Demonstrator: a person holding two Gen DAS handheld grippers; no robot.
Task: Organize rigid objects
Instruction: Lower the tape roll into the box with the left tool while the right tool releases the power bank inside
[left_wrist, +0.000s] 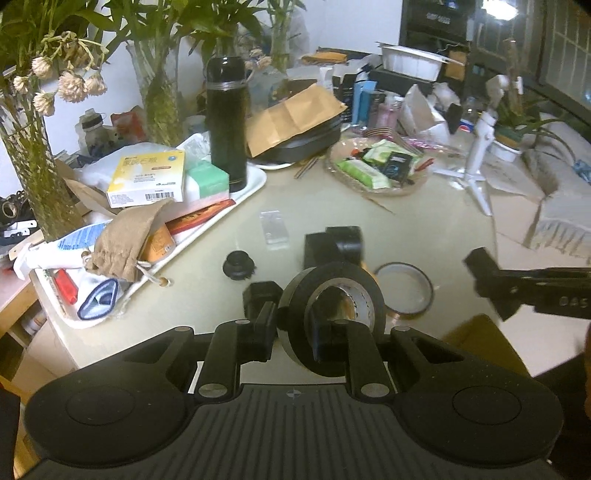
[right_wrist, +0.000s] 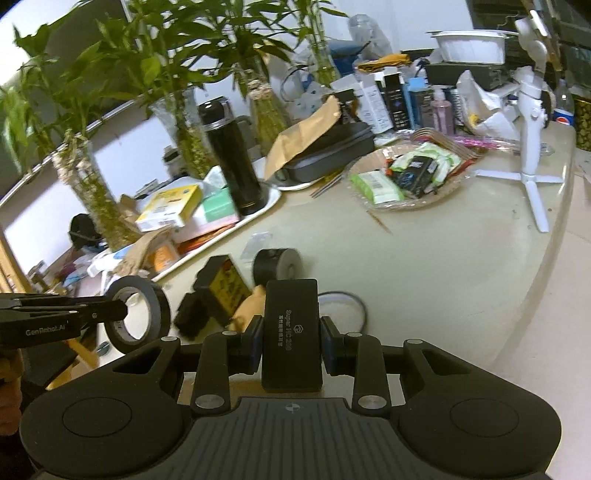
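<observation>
Black tape roll (left_wrist: 330, 314) sits nearest, upright on edge, its wall clenched by the left gripper (left_wrist: 295, 325), one finger through the core for a firm carry. Right gripper (right_wrist: 291, 339) grasps a flat black box (right_wrist: 291, 332) by its sides, clear of the table (right_wrist: 443, 277). Far left, the white tray (left_wrist: 255, 184) holds a flask (left_wrist: 226, 125) and cartons; the basket (left_wrist: 406, 186), far centre, holds sachets.
</observation>
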